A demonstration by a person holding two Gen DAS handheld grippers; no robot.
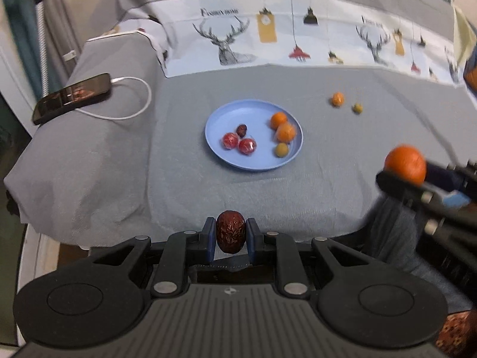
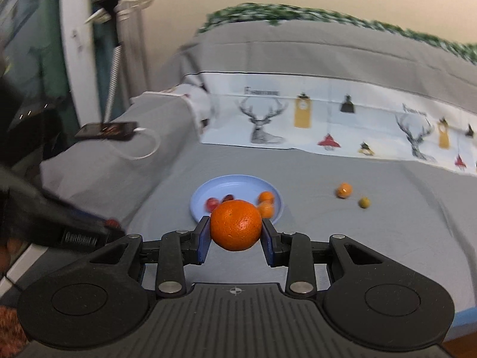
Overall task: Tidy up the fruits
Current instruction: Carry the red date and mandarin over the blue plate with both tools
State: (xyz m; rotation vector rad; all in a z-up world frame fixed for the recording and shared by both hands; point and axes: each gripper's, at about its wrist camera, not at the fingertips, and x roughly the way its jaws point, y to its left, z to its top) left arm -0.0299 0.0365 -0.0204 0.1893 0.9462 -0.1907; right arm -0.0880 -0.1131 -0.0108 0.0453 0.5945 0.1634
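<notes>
My left gripper (image 1: 230,237) is shut on a wrinkled dark red date (image 1: 230,235), held above the near edge of the grey bed cover. My right gripper (image 2: 236,234) is shut on a large orange (image 2: 236,225); the same orange (image 1: 405,164) and gripper show at the right edge of the left wrist view. A blue plate (image 1: 222,113) lies ahead in the middle, holding two red wrapped fruits, a dark date, two small oranges and a green fruit. The plate (image 2: 226,183) sits partly behind the held orange in the right wrist view.
A small orange fruit (image 1: 337,99) and a green one (image 1: 357,108) lie loose on the cover right of the plate. A phone (image 1: 71,97) with a white cable rests on a raised grey pillow at left. A deer-print cloth (image 1: 298,32) spans the back.
</notes>
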